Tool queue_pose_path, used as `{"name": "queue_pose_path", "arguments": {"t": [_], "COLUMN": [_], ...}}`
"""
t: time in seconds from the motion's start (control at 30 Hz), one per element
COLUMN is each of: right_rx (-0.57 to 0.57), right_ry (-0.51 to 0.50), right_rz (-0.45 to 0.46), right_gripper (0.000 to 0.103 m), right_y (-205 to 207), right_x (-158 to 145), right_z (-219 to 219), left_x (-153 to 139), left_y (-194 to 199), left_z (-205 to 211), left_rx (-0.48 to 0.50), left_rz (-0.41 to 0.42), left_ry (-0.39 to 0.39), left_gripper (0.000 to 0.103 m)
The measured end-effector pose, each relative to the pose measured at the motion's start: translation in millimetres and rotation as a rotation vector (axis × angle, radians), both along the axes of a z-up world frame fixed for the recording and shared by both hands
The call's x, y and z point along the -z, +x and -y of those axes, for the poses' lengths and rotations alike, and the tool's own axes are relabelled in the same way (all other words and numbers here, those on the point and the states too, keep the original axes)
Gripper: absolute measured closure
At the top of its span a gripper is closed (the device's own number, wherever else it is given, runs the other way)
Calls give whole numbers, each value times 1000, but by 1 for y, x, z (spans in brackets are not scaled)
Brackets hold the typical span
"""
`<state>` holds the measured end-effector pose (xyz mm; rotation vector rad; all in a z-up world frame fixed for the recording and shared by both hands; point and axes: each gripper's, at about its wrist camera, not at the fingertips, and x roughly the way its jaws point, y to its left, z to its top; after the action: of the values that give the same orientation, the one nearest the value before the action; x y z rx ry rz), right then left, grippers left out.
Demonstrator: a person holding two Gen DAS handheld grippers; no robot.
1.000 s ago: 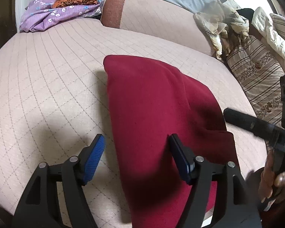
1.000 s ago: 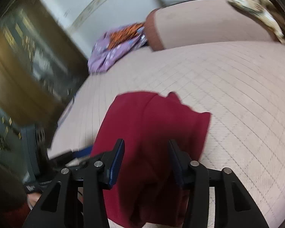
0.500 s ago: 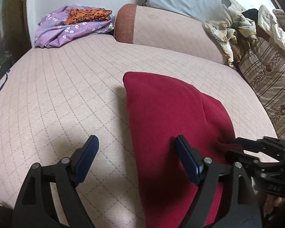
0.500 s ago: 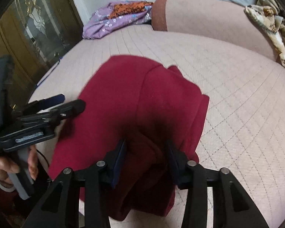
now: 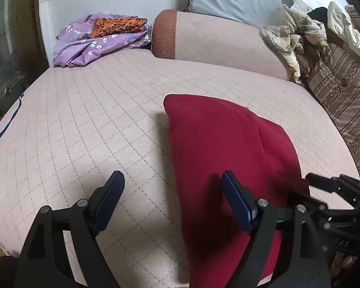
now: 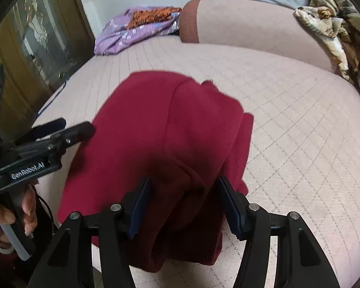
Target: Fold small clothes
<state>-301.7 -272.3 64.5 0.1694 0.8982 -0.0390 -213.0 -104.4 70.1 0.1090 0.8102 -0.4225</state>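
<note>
Your garment (image 5: 218, 144) is matt red cloth, soft and fleecy, no sheen. Under it the bedcover (image 5: 88, 120) is pale quilted fabric with stitched diamonds, slightly rough. Both your left gripper (image 5: 170, 192) and right gripper (image 6: 184, 196) are matt black plastic with bright metal screws; the pads (image 5: 237, 206) look like ribbed blue rubber. The cabinet (image 6: 36, 38) beside you shows glossy wood and glass.

Both wrist views low, near bed (image 5: 84, 120) front edge, facing pillows (left view further left); shared: red garment (image 5: 223, 148) (image 6: 151, 129).
</note>
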Motion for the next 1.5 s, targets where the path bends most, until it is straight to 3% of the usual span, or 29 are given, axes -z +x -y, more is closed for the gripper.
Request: {"name": "queue_pose_path", "arguments": {"t": [0.07, 0.33, 0.9, 1.5], "right_rx": [18, 86, 157, 161], "right_ry": [-18, -9, -8, -9], "right_rz": [23, 133, 142, 143], "right_gripper": [42, 14, 13, 13], "right_y": [-3, -7, -9, -7], "right_x": [-7, -31, -31, -29], "right_z": [1, 5, 7, 12], "left_x": [-1, -11, -11, -8], "left_y": [-2, -12, -16, -16], "left_z": [-1, -4, -2, 4], "left_rx": [-9, -31, -54, -47], "left_rz": [-4, 43, 61, 62], "left_ry": [-8, -7, 13, 26], "left_gripper": [20, 20, 20, 20]}}
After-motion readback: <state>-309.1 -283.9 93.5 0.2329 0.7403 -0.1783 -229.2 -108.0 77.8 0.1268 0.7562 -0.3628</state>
